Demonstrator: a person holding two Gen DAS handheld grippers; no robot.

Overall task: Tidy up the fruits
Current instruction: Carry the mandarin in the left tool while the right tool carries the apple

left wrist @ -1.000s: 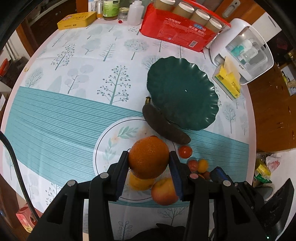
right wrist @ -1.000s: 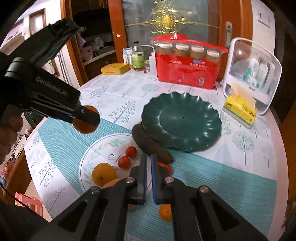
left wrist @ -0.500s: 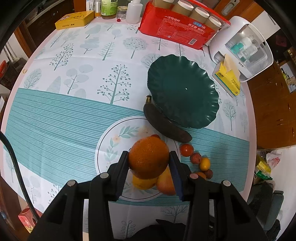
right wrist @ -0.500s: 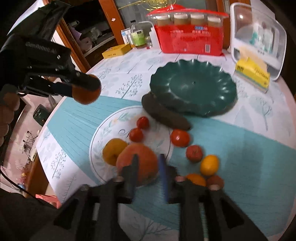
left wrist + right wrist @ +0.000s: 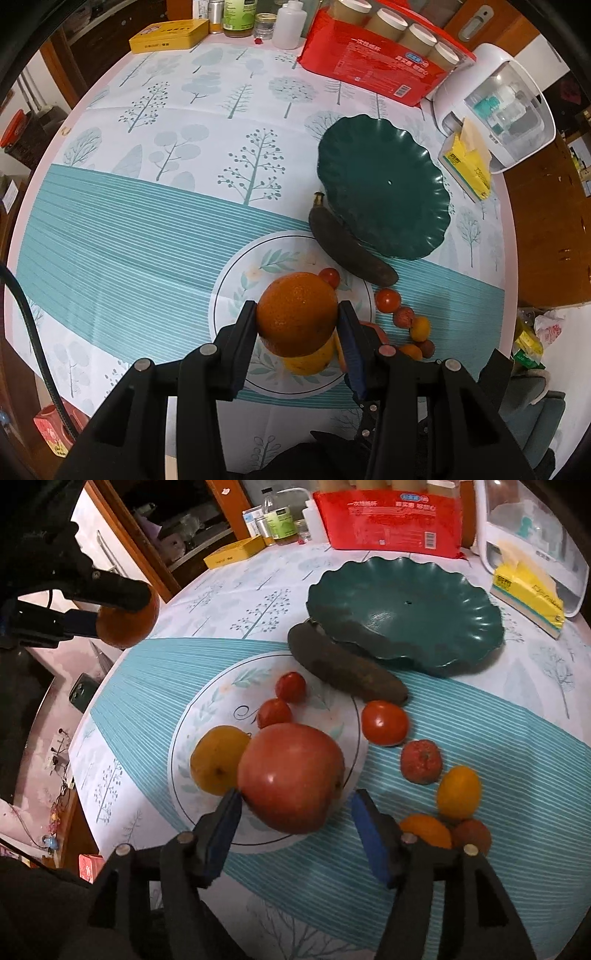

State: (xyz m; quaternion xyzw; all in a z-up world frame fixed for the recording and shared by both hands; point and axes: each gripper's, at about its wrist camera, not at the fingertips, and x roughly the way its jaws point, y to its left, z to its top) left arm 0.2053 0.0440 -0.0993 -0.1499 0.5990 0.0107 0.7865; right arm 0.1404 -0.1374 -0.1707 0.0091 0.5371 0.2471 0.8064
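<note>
One round counter [image 5: 147, 229] under a cloth printed with trees and teal stripes carries everything here. Largest on it is the dark green scalloped plate [image 5: 406, 602], bare inside, sitting toward the far right, with a red pack of jars [image 5: 380, 55] and a white lidded box [image 5: 495, 103] behind it and a yellow tissue pack [image 5: 528, 594] just beside the box. A blackened banana [image 5: 343, 668] lies along the plate's near edge, touching it.

Nearer, on a white circle printed in the cloth, sits a big red apple [image 5: 291, 775], touching a yellow fruit [image 5: 218, 758] to its left. The right gripper [image 5: 295, 830] points down at the apple; its jaws are opening, the blue pads standing on either side of the apple's near part, the left pad just at its skin, the right pad clear of it.

The left gripper [image 5: 297, 334] hangs above the circle with its jaws pinching an orange [image 5: 297, 314] off the counter; the right wrist view shows that orange [image 5: 127, 622] up in the air at the far left.

Smaller fruit follows: a tomato [image 5: 384, 722] by the banana's tip, two cherry tomatoes [image 5: 282, 699] on the circle, then a rough red fruit [image 5: 421, 760], a small yellow-orange one [image 5: 458, 792], a small orange [image 5: 424, 830] and a brownish round one [image 5: 472, 834] clustered at the right.
</note>
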